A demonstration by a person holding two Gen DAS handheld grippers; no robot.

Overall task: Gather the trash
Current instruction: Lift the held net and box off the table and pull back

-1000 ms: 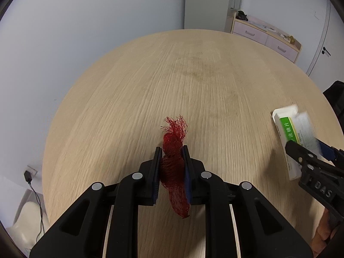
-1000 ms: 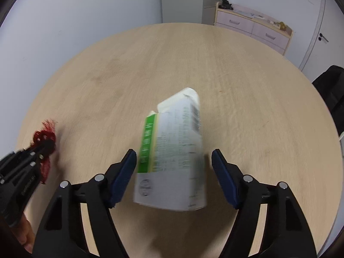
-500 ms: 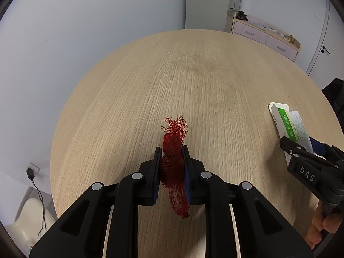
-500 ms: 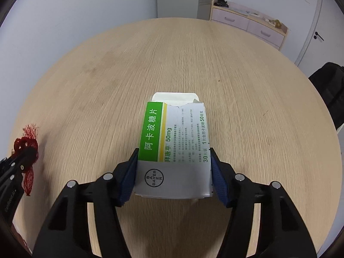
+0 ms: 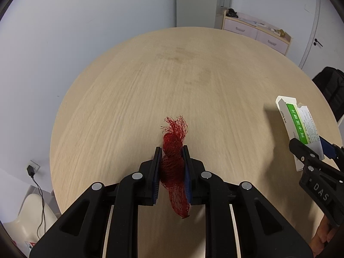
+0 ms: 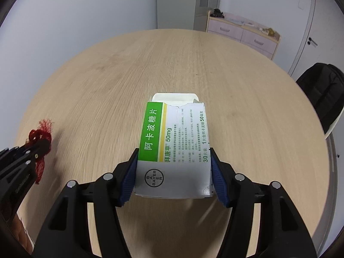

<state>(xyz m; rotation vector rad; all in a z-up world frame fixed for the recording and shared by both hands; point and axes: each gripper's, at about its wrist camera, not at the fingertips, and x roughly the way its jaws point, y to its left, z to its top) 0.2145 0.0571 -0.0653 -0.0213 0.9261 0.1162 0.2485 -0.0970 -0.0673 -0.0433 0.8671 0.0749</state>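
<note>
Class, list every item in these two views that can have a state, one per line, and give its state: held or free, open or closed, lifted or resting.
Left claw: shut on the red mesh net.
Red mesh net: bunched, pinched between the pads, ends hanging free.
Right claw: shut on the medicine box.
Medicine box: held by its sides, top flap torn open; whether it is lifted off the table cannot be told.
Drawer cabinet: drawers closed.

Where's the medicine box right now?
The medicine box is clamped in the right gripper above the round table; the left wrist view shows it at far right, beyond the red mesh.
</note>
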